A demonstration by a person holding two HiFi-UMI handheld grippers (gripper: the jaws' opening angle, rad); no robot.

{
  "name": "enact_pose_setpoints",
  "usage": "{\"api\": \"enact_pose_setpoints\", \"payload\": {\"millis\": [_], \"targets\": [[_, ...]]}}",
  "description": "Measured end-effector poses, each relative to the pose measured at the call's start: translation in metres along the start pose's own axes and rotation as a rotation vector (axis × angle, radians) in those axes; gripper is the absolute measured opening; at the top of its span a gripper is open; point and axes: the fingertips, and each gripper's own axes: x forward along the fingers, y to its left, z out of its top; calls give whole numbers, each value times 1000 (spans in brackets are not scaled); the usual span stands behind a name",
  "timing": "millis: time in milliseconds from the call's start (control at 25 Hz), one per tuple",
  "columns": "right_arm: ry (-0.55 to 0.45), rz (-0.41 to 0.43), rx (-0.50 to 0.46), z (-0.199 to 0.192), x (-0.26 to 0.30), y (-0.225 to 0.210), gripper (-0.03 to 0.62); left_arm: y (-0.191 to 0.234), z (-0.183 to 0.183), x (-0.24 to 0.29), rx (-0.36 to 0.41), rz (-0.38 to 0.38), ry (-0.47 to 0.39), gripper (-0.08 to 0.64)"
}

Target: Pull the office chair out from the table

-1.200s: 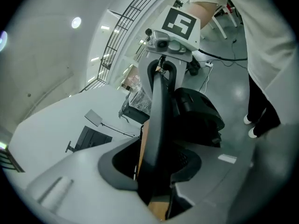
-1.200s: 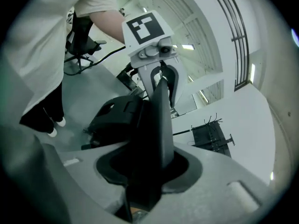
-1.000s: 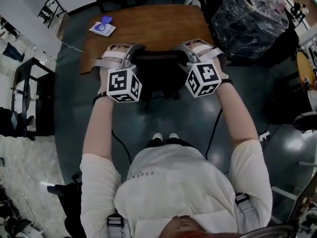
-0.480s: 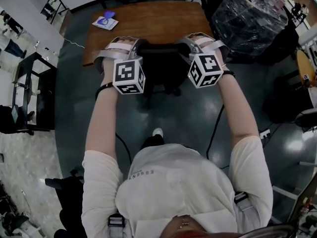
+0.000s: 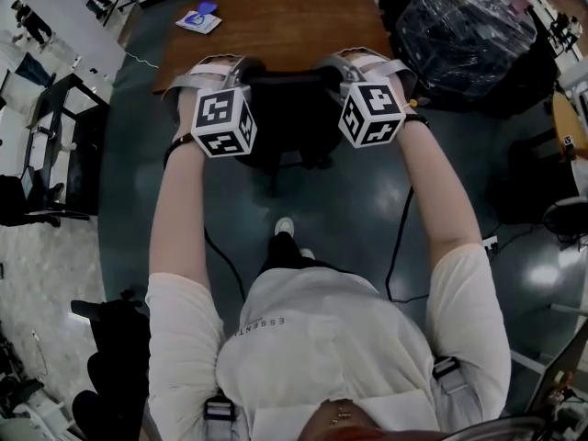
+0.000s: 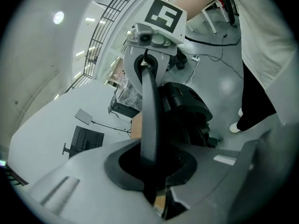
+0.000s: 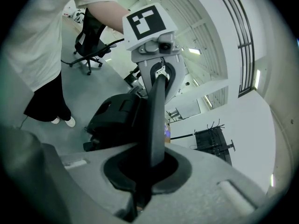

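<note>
Head view, left to right.
- Paper sheet with a blue mark lies at the far-left corner of the brown counter.
- Left gripper: jaws clenched on the left end of the backrest's top edge, black office chair.
- The chair stands at the counter's near edge. Its backrest top is just beside that edge and its seat is on the near side, over the grey floor.
- Right gripper: jaws clenched on the right end of the same edge.
- Plastic-wrapped load at far right.
</note>
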Motion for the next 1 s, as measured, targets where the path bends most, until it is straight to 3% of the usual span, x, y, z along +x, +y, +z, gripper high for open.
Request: {"api": "enact_pose_setpoints", "payload": {"millis": [1000], "targets": [[27, -58, 23, 91, -111, 96, 0, -97, 64, -127, -28, 60, -60, 82]]}}
